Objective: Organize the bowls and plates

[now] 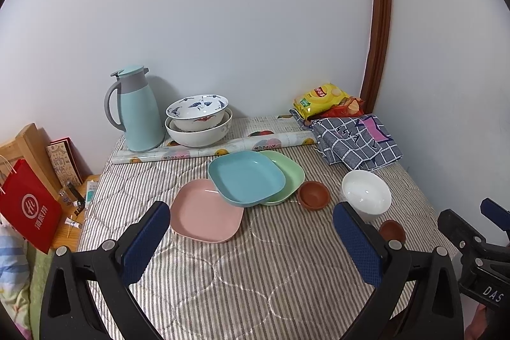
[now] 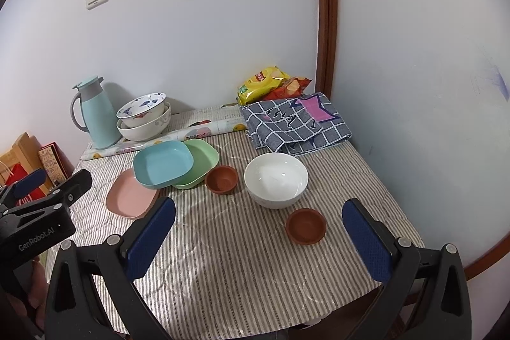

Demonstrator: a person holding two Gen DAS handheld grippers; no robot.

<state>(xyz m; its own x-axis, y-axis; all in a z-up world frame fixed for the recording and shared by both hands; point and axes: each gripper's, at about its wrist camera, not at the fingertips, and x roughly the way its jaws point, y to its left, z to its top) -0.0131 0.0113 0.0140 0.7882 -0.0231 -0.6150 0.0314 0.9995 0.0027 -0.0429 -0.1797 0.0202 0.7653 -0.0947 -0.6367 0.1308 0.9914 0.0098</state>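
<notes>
On the striped tablecloth (image 1: 223, 276) a blue square plate (image 1: 245, 176) rests tilted over a green plate (image 1: 287, 171) and the edge of a pink plate (image 1: 207, 215). Right of them stand a small brown bowl (image 1: 314, 195), a white bowl (image 1: 366, 191) and a second brown bowl (image 1: 392, 231). The right wrist view shows the same blue plate (image 2: 162, 163), pink plate (image 2: 130, 196), brown bowls (image 2: 222, 179) (image 2: 306, 226) and white bowl (image 2: 275, 179). My left gripper (image 1: 251, 238) and right gripper (image 2: 259, 231) hover open over the near table, holding nothing.
At the back stand a teal thermos jug (image 1: 137, 110), two stacked patterned porcelain bowls (image 1: 197, 123), a rolled sheet (image 1: 216, 148), snack bags (image 1: 328, 101) and a checked cloth (image 1: 357, 139). A red paper bag (image 1: 28, 206) and clutter sit left of the table. Walls close the back and right.
</notes>
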